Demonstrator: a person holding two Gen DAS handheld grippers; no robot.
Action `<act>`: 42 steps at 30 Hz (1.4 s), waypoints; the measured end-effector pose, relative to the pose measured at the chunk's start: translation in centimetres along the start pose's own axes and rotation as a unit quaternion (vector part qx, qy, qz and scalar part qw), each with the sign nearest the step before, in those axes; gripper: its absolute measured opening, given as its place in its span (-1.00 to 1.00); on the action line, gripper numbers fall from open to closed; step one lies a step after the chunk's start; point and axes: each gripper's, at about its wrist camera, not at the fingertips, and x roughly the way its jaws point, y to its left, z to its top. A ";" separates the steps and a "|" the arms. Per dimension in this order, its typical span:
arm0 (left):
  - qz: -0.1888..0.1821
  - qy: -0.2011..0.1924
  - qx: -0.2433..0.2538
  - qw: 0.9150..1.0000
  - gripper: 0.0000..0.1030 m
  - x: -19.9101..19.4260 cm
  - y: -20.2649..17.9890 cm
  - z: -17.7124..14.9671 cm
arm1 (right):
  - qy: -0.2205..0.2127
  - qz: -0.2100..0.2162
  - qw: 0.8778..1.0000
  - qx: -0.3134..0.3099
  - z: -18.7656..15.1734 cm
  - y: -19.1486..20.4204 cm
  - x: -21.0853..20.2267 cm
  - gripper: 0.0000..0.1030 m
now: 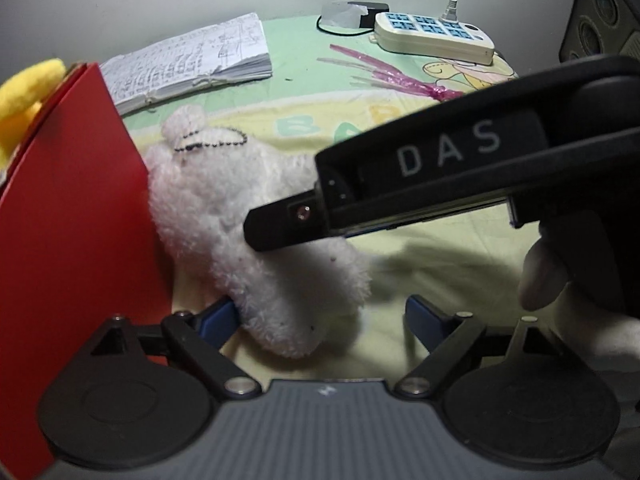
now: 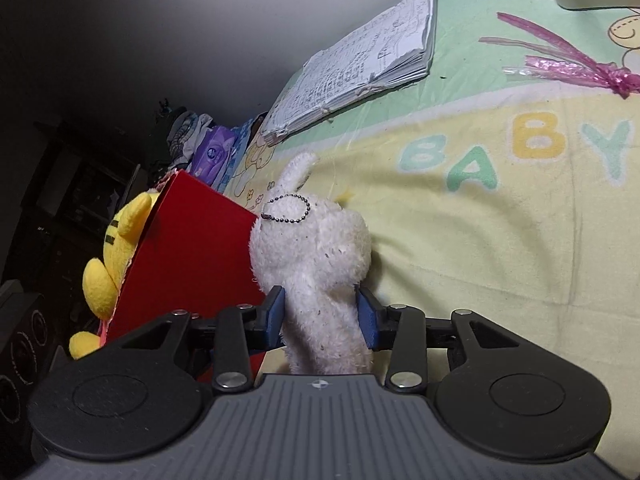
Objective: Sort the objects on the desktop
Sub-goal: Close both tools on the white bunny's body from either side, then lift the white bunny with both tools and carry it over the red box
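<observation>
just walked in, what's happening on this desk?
A person is sorting desk items with handheld tongs in each hand. The right tongs sit around the white plush toy, blue pads at both sides of its body; it lies on the BABY cloth against the red box that holds a yellow plush. The left tongs stand open over the same toy. Notebook and power strip lie untouched.
</observation>
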 end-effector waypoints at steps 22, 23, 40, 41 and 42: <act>-0.105 -0.079 0.052 0.990 0.34 -10.1 -1.4 0.5 | -0.090 -0.021 0.995 0.028 -4.4 3.1 -10.0 -0.49; -0.105 -0.090 0.050 0.989 0.34 -11.1 -0.9 0.4 | -0.099 -0.021 0.995 0.024 -4.5 3.9 -10.4 -0.49; -0.151 -0.143 0.045 0.977 0.34 -19.6 14.3 -1.9 | -0.161 -0.054 0.985 -0.016 -5.3 20.2 -6.2 -0.49; -0.153 -0.140 0.047 0.977 0.34 -19.8 15.4 -2.2 | -0.161 -0.062 0.985 -0.016 -5.4 21.0 -5.5 -0.49; -0.153 -0.138 0.049 0.977 0.34 -19.8 16.4 -2.3 | -0.162 -0.069 0.984 -0.013 -5.5 21.8 -4.6 -0.49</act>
